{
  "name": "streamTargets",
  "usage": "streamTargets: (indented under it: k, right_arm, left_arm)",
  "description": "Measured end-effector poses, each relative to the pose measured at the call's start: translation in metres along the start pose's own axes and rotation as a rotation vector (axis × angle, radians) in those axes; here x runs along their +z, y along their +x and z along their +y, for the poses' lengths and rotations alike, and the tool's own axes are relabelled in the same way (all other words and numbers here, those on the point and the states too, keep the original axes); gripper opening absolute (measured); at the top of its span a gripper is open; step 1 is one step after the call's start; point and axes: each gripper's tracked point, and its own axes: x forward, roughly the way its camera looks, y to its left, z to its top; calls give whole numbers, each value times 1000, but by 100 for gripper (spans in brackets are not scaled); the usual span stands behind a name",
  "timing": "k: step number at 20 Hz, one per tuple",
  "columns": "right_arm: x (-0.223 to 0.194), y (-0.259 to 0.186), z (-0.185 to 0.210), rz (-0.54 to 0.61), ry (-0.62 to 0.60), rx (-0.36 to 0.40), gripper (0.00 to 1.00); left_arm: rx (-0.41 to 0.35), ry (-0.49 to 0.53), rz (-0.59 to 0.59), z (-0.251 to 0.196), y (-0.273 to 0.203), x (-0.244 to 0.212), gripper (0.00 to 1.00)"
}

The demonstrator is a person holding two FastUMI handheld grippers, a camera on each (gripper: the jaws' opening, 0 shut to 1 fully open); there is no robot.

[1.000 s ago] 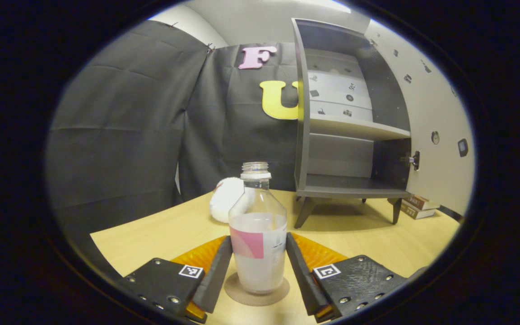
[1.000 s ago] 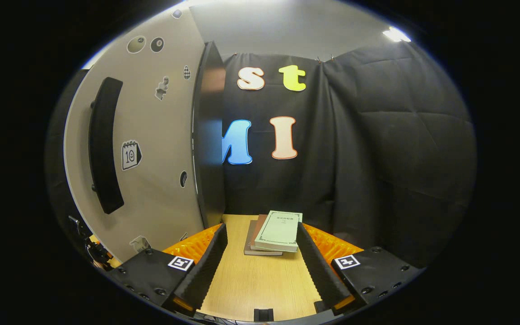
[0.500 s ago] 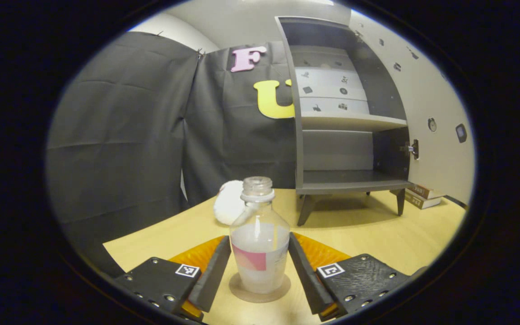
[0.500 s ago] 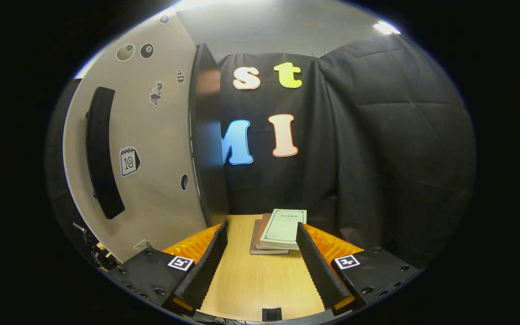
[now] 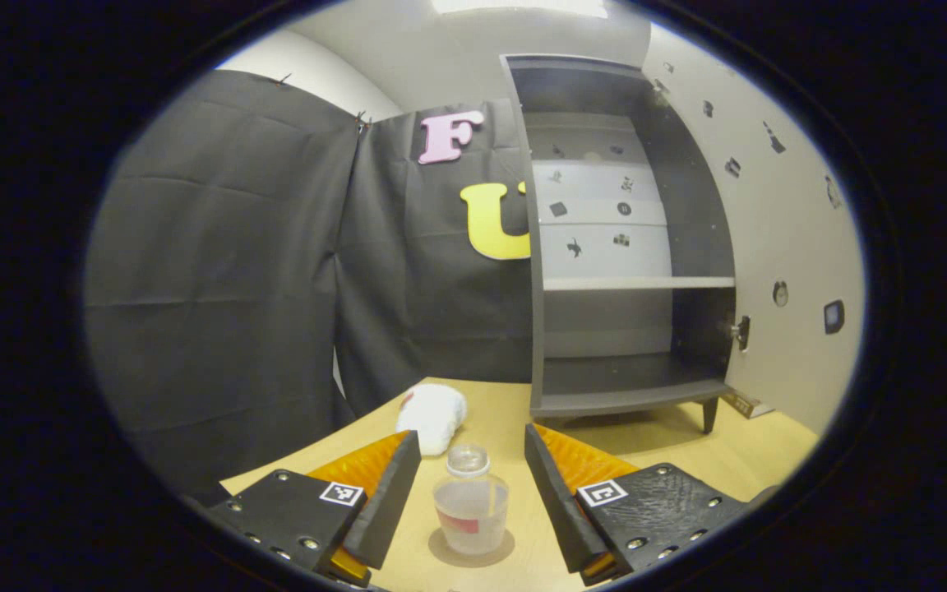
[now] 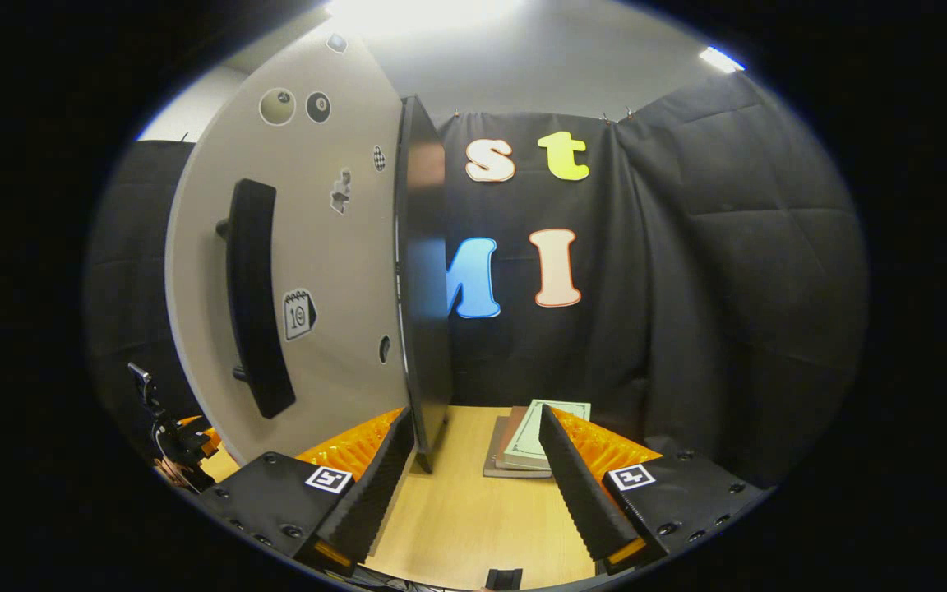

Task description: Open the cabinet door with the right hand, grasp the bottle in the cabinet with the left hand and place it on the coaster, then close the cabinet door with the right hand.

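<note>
A clear bottle (image 5: pixel 471 508) with a pink label and no cap stands upright on a round brown coaster (image 5: pixel 441 552) on the wooden table. My left gripper (image 5: pixel 471 434) hovers above and behind it, open, with its fingers apart from the bottle on both sides. Beyond stands the grey cabinet (image 5: pixel 615 400), its shelves bare and its door (image 5: pixel 782 247) swung wide to the right. In the right gripper view the door's pale outer face (image 6: pixel 334 271) carries a long black handle (image 6: pixel 256 296). My right gripper (image 6: pixel 473 418) is open, its left finger close beside the door's dark free edge (image 6: pixel 424 312).
A white fluffy object (image 5: pixel 434 413) lies on the table left of the cabinet. A stack of books (image 6: pixel 533 437) rests on the table ahead of my right gripper, against the black cloth wall. Bare tabletop lies in front of the cabinet.
My left gripper has risen and drawn back from the bottle, which stays on the coaster. My right gripper has shifted toward the door, whose edge now stands by its left finger.
</note>
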Motion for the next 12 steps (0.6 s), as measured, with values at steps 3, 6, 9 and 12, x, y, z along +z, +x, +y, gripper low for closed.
streamTargets:
  k: [3, 6, 9, 12]
  right_arm:
    - [21, -5, 26, -41, 42, 99, 97]
    - [38, -4, 47, -75, 49, 162, 92]
    - [41, 4, 55, -66, 35, 190, 94]
    - [40, 5, 62, -49, 52, 191, 95]
  left_arm:
    - [-43, -6, -43, -16, -20, 45, 79]
    - [-108, -35, -64, -35, -32, 72, 77]
    - [-135, -21, -87, -37, -39, 90, 77]
    - [-167, -16, -110, -35, -38, 104, 77]
